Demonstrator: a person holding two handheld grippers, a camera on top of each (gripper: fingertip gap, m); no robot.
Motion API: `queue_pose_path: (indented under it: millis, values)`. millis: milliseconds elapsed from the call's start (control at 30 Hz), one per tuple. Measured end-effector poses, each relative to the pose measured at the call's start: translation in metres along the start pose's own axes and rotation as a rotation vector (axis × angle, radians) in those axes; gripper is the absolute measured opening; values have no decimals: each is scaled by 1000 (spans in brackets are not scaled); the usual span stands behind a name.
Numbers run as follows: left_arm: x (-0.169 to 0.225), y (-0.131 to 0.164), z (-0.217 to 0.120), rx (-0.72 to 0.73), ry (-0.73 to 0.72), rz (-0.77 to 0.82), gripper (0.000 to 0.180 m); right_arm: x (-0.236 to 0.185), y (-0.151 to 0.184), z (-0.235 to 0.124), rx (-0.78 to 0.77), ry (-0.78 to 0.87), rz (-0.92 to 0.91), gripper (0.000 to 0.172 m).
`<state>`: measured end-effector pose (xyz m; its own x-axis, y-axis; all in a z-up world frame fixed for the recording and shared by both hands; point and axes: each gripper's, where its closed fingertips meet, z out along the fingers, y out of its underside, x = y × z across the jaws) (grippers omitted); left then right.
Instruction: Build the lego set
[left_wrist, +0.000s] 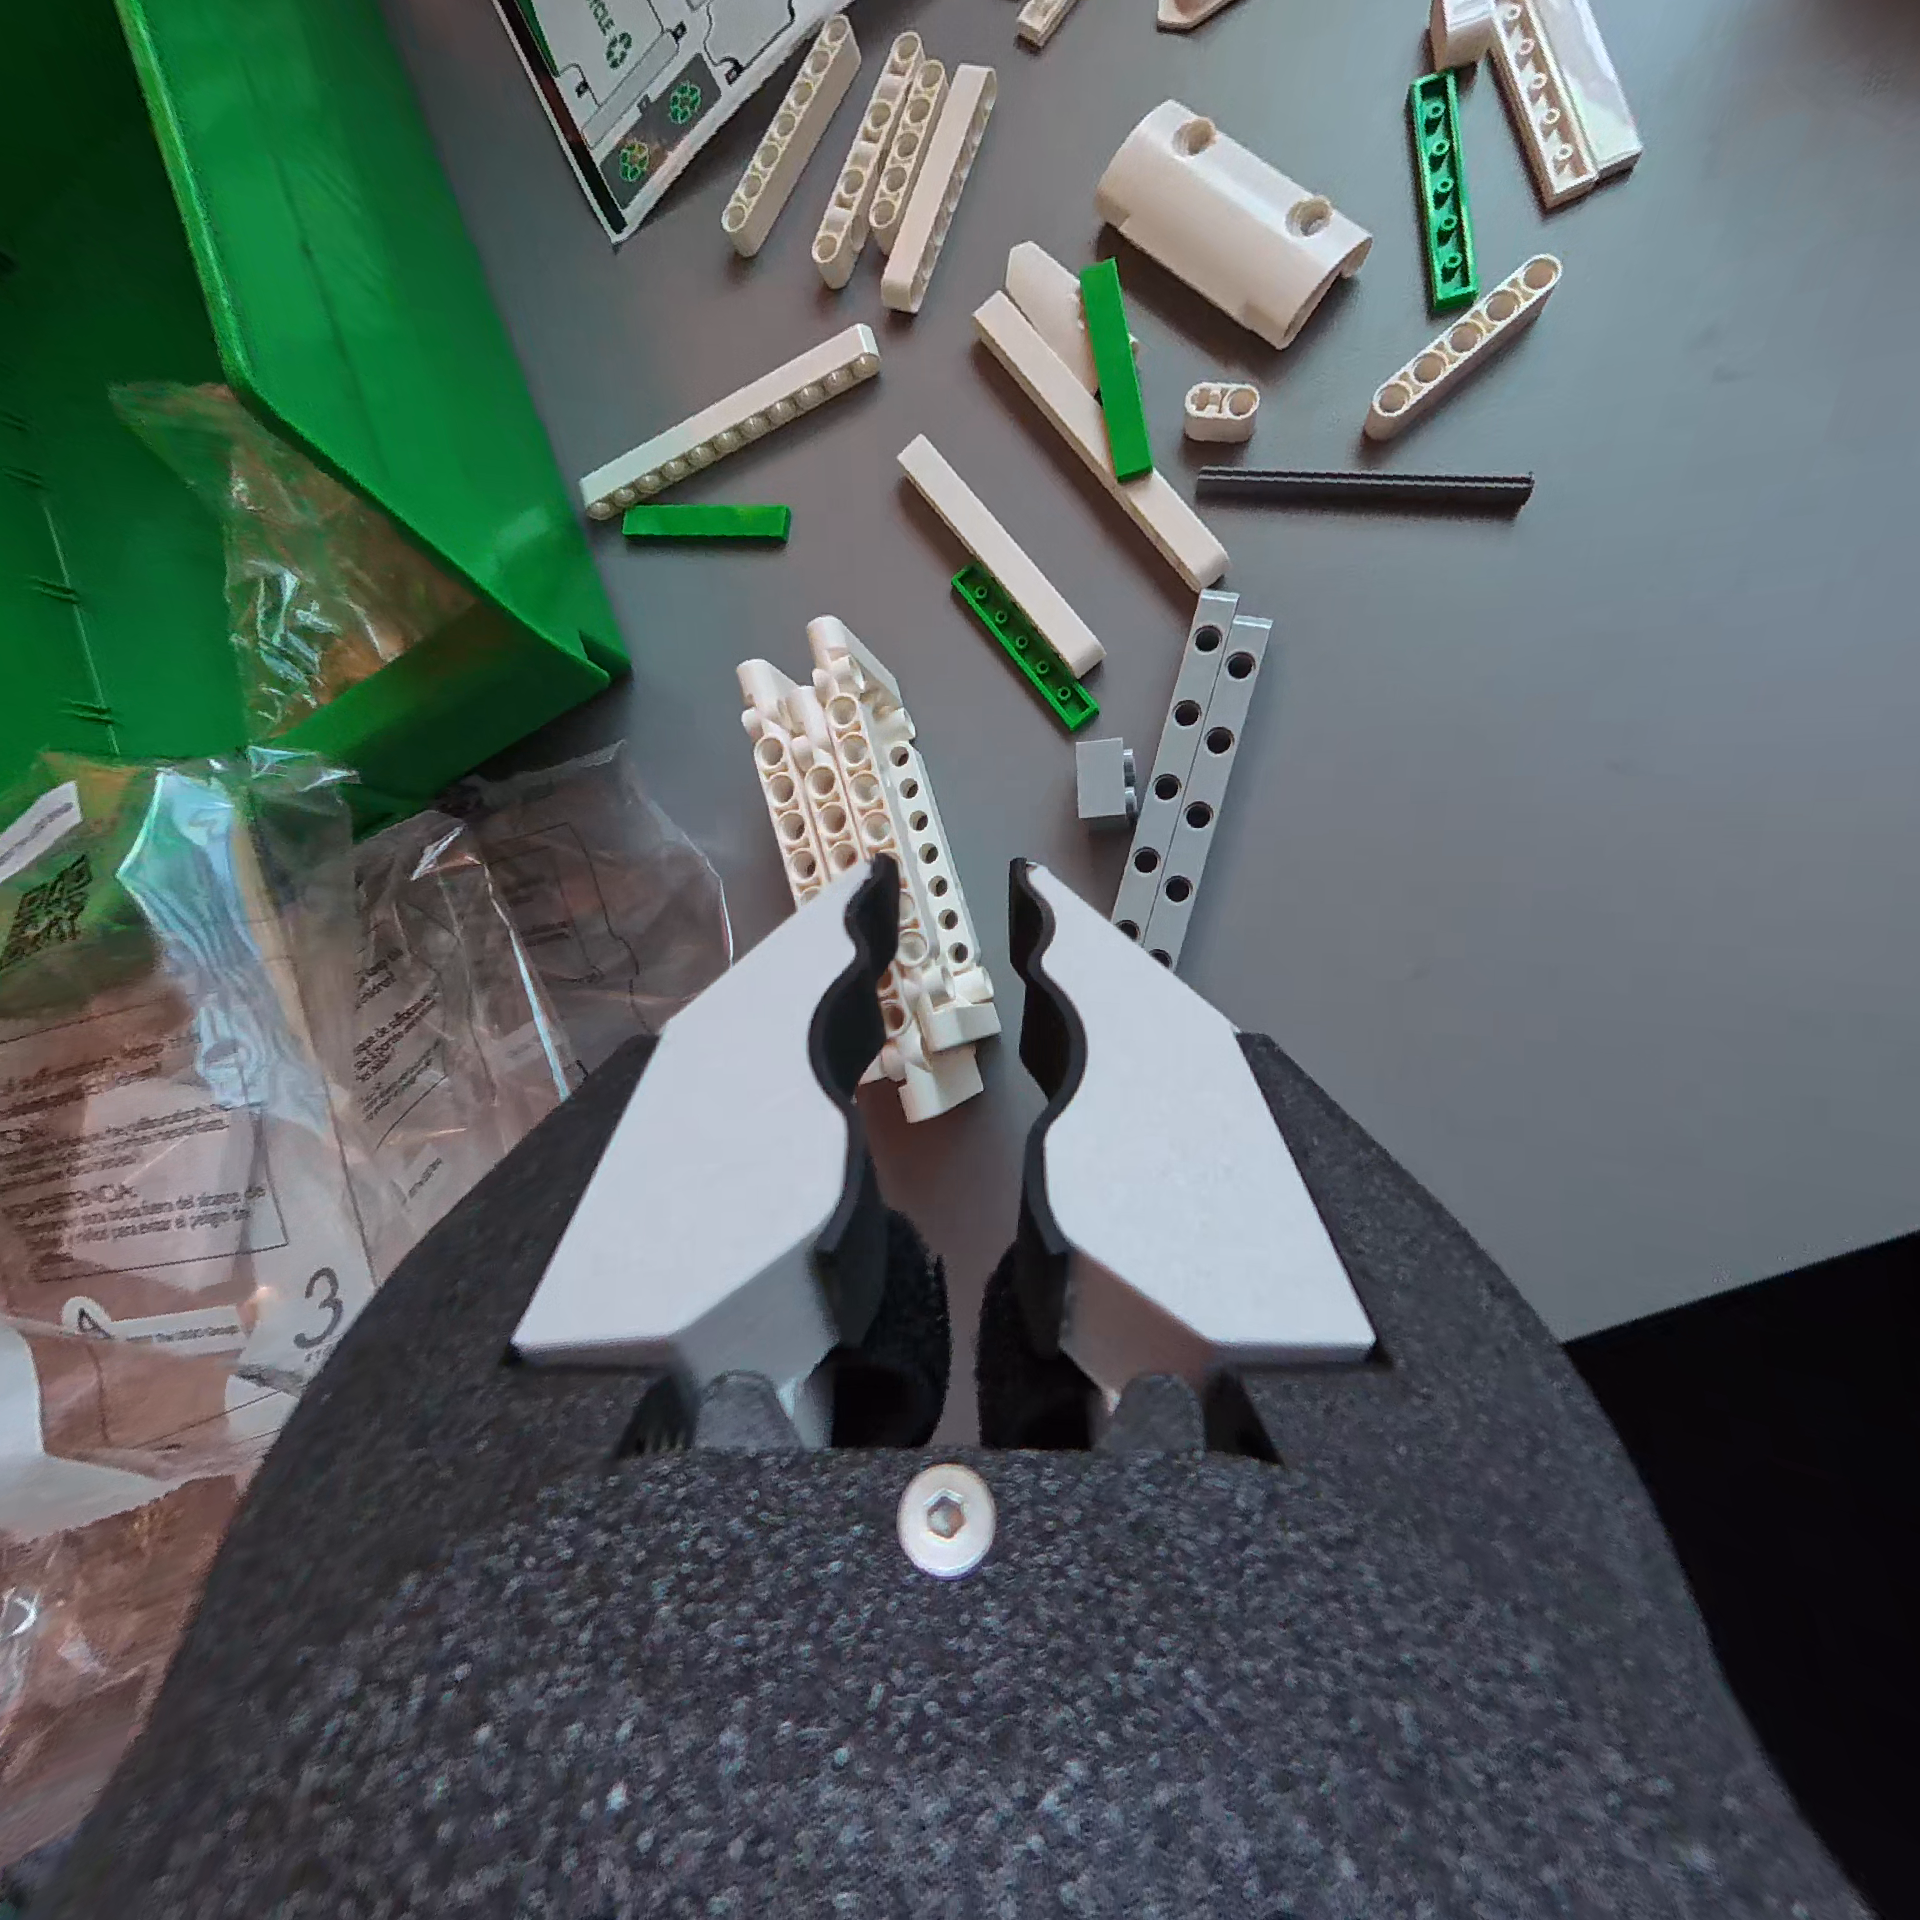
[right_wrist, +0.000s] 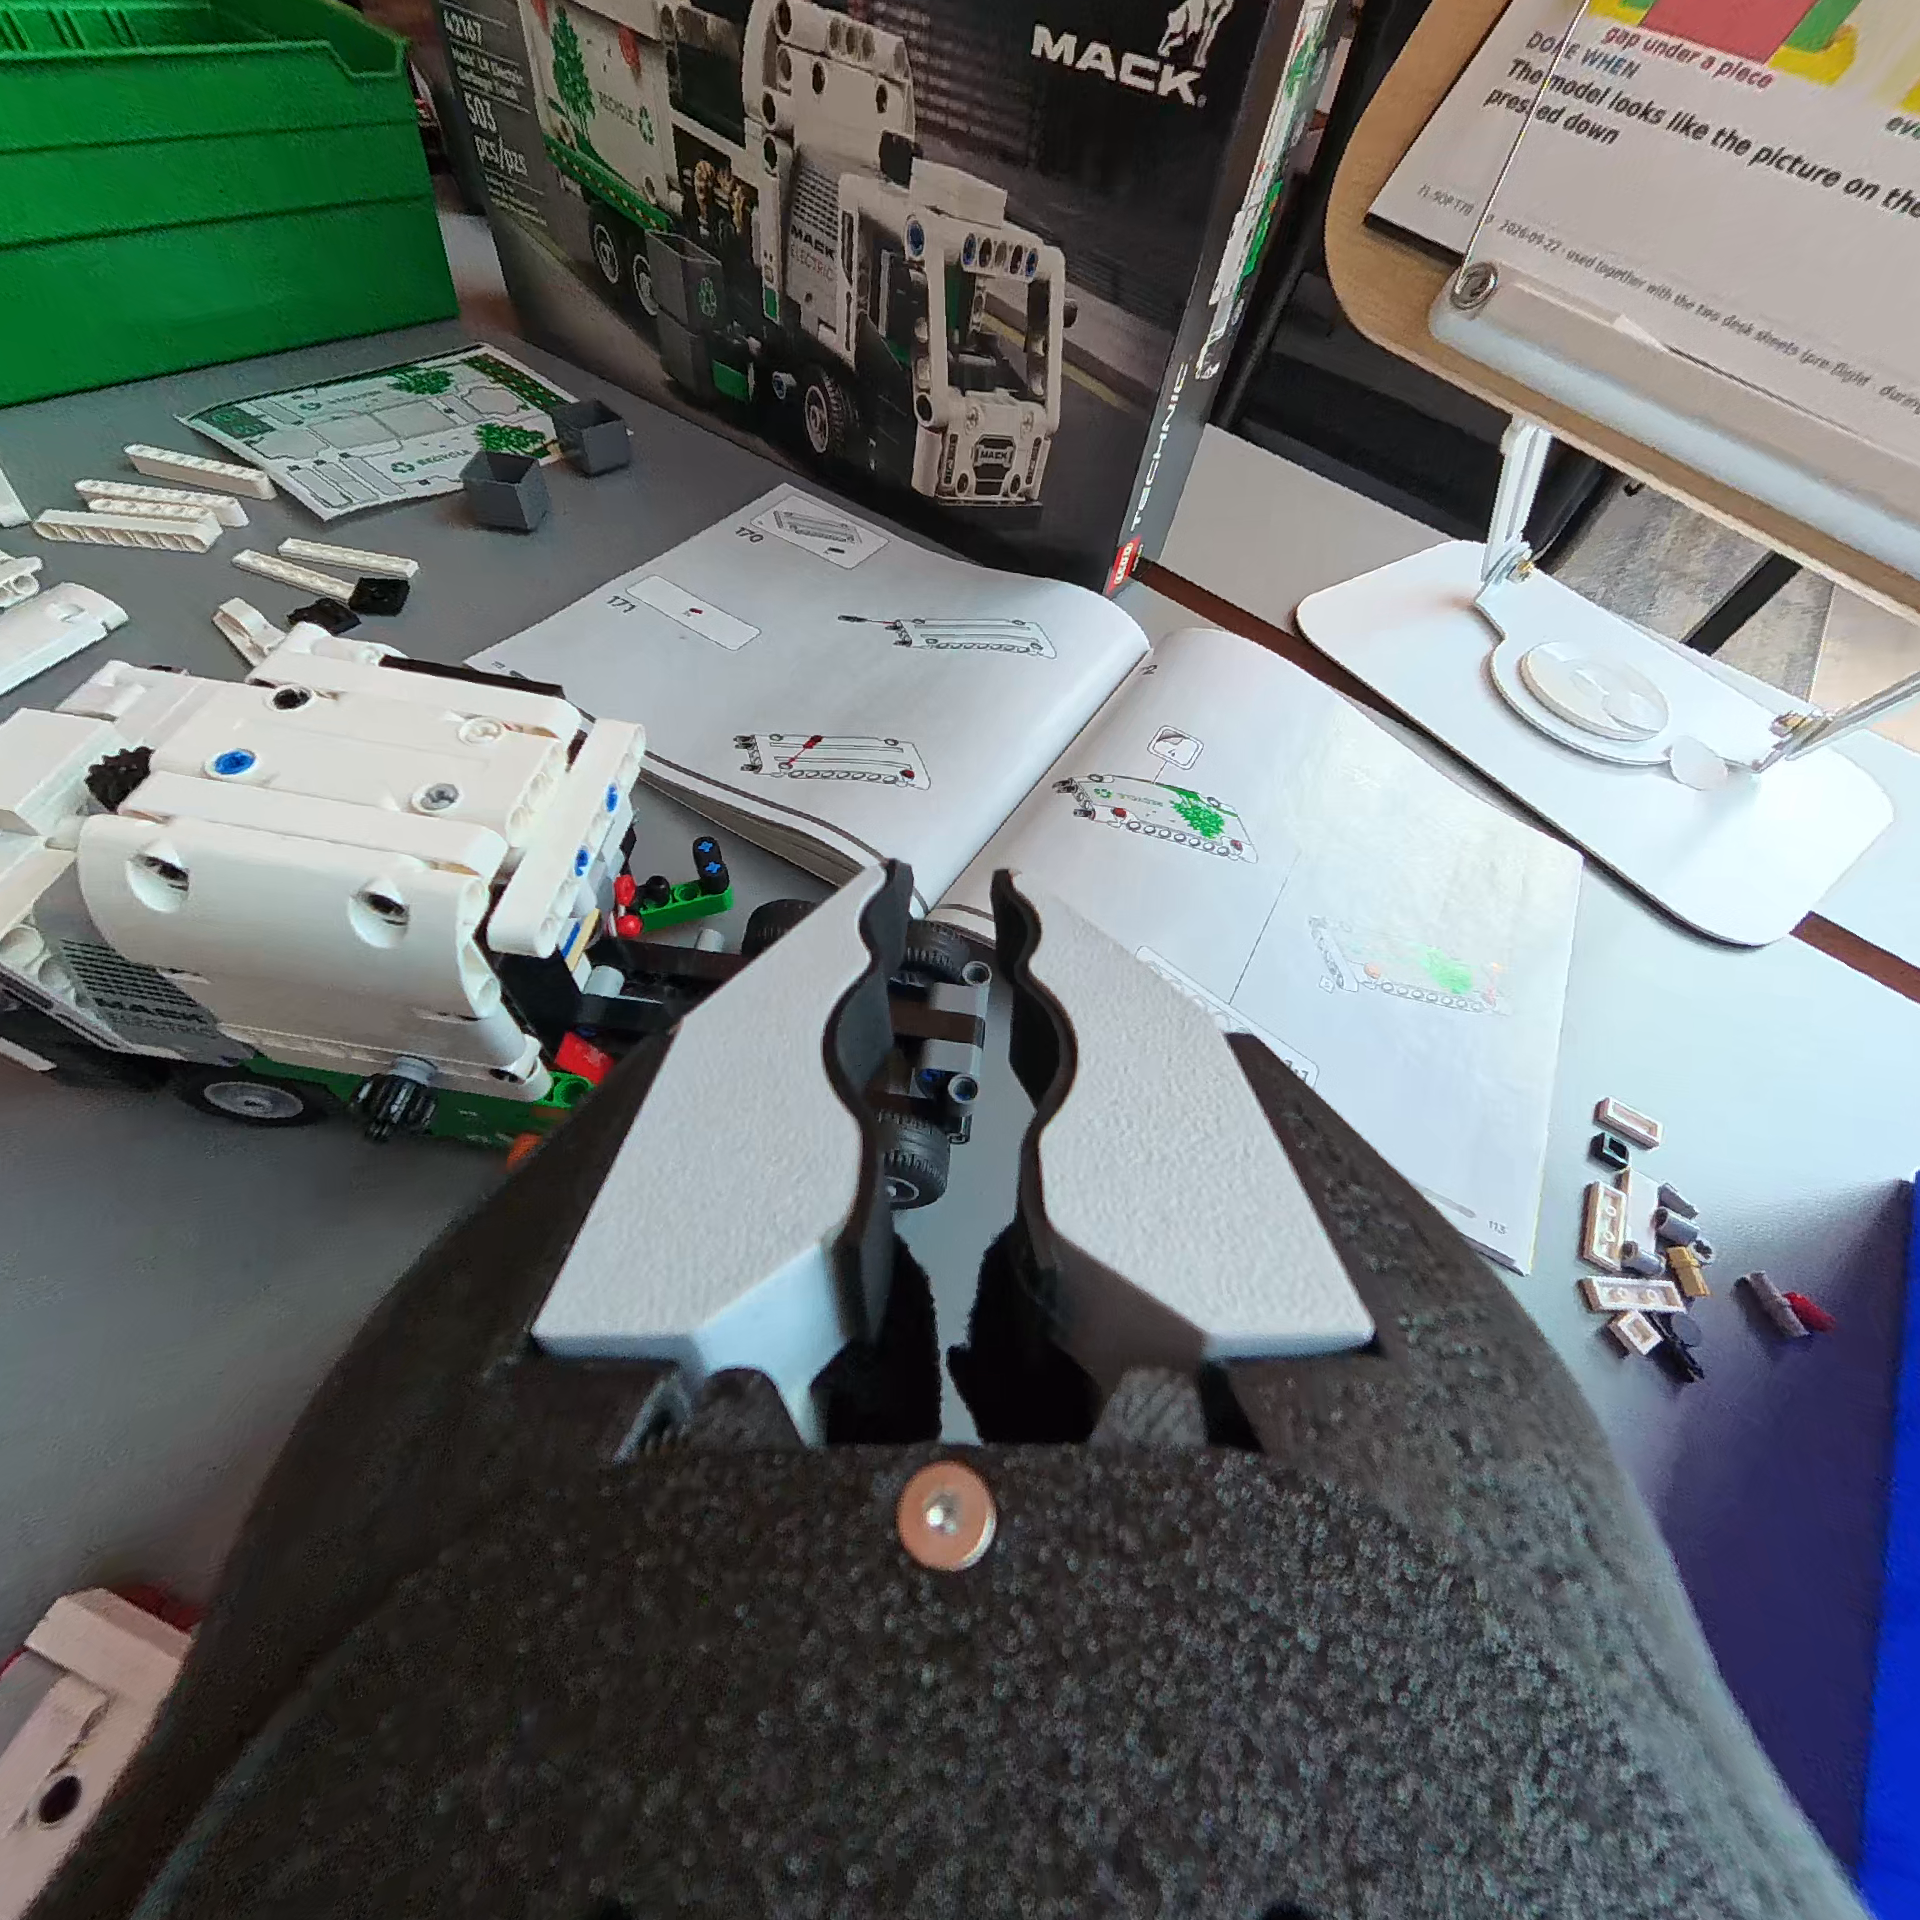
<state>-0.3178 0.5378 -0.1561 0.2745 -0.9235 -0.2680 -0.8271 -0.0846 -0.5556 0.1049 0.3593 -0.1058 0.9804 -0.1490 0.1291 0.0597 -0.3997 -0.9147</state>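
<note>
In the left wrist view my left gripper hangs open over a white assembly of holed beams that lies on the dark grey table. The left pad overlaps the assembly and the right pad stands clear of it. Two grey holed beams and a small grey brick lie just to the right. In the right wrist view my right gripper is closed on the dark rear chassis of a white and green truck model, with grey pins and a black wheel between the fingers.
A green bin and clear plastic bags lie to the left. White, green and black loose beams are scattered ahead. An open instruction booklet, the set's box, a white stand and small parts surround the truck. My right fingertips sit around 45 cm from my left ones.
</note>
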Motion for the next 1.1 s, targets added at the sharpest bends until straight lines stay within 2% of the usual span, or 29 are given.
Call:
queue_pose_path:
  millis: [133, 233, 467, 667, 933, 1100]
  values:
    - [8, -4, 2, 23, 51, -13, 14, 1, 2, 1, -11, 16, -25, 14]
    - [3, -3, 5, 10, 10, -6, 26, 2, 3, 1, -13, 32, -36, 13]
    - [8, -7, 5, 29, 40, -14, 17, 2, 4, 1, -16, 27, -30, 12]
    - [8, -9, 8, 27, 23, 3, 19, 2, 4, 1, -17, 25, -30, 12]
    - [21, -13, 14, 32, 74, 17, 18, 2, 5, 1, -20, 25, -31, 12]
    - [29, -10, 19, 13, 107, 24, 24, 1, 6, 2, -25, 22, -33, 12]
